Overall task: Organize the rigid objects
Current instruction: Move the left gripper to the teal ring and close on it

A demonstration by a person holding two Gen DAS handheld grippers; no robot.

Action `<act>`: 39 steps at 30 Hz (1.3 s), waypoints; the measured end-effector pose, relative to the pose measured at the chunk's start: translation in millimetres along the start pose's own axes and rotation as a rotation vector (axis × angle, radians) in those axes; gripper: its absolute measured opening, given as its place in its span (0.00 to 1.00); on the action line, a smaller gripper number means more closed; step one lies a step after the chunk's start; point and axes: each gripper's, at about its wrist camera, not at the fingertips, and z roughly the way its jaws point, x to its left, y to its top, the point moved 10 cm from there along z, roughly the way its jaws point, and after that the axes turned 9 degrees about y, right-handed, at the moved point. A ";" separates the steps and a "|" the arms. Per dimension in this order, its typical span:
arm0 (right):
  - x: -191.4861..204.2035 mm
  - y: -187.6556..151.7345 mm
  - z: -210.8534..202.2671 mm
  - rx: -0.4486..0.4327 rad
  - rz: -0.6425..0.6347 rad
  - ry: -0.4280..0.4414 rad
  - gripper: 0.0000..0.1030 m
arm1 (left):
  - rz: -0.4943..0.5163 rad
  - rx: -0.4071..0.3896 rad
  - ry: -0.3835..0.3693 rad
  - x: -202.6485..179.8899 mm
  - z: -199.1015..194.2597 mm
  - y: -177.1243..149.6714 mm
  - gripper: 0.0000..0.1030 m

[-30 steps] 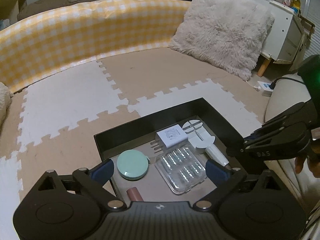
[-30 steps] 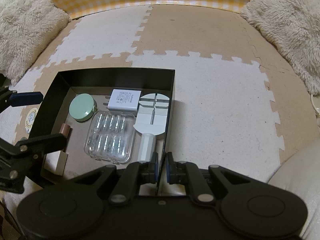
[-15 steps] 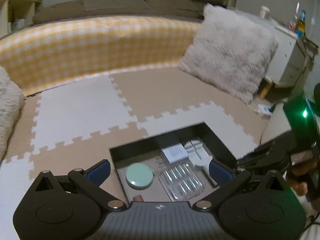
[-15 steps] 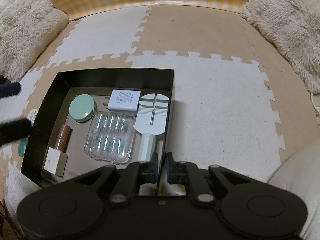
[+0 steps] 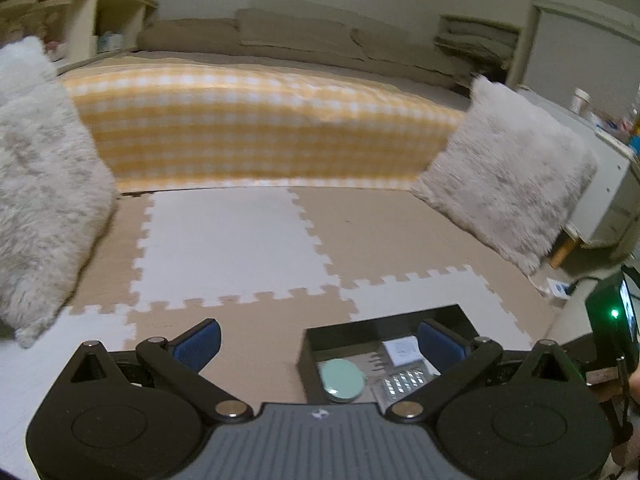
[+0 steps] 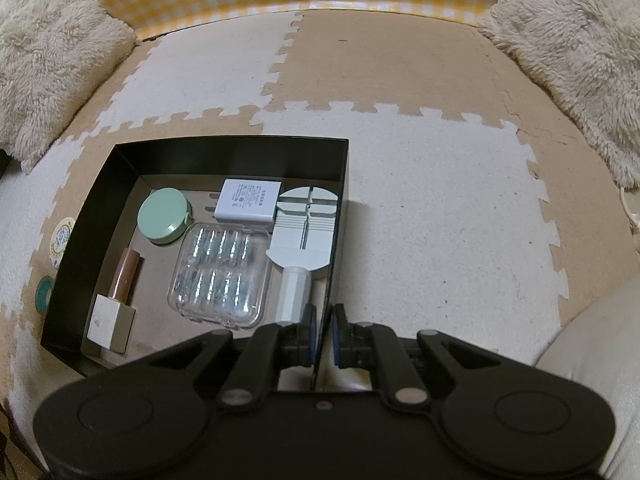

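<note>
Dim, warm indoor light; the left wrist view is motion-blurred, the right sharp, both fisheye-bent at the edges.

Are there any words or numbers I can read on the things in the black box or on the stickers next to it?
None can be read.
White charger: rows of small grey print, too small to read.
Round sticker on the mat beside the black box: a printed pattern, too blurred to read.
Teal sticker: half hidden, unreadable.

Left gripper [image 5: 318,344] fingers apart, black box [image 5: 384,320]
</note>
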 end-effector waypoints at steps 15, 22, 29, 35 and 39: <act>-0.9 0.2 0.2 0.000 0.001 0.001 0.08 | -0.085 0.312 0.132 66.7 34.8 -55.5 1.00; -1.0 0.3 0.2 0.000 0.000 0.000 0.08 | 0.012 0.509 0.164 71.4 50.5 -95.9 1.00; -1.1 0.1 0.2 -0.001 0.001 0.000 0.08 | 0.071 0.597 0.156 65.9 56.5 -118.7 0.84; -1.1 0.0 0.2 -0.001 0.001 0.000 0.08 | 0.097 0.656 0.174 69.0 64.0 -135.6 0.71; -1.0 0.0 0.2 -0.001 0.002 0.001 0.08 | 0.103 0.659 0.179 70.4 65.8 -137.1 0.49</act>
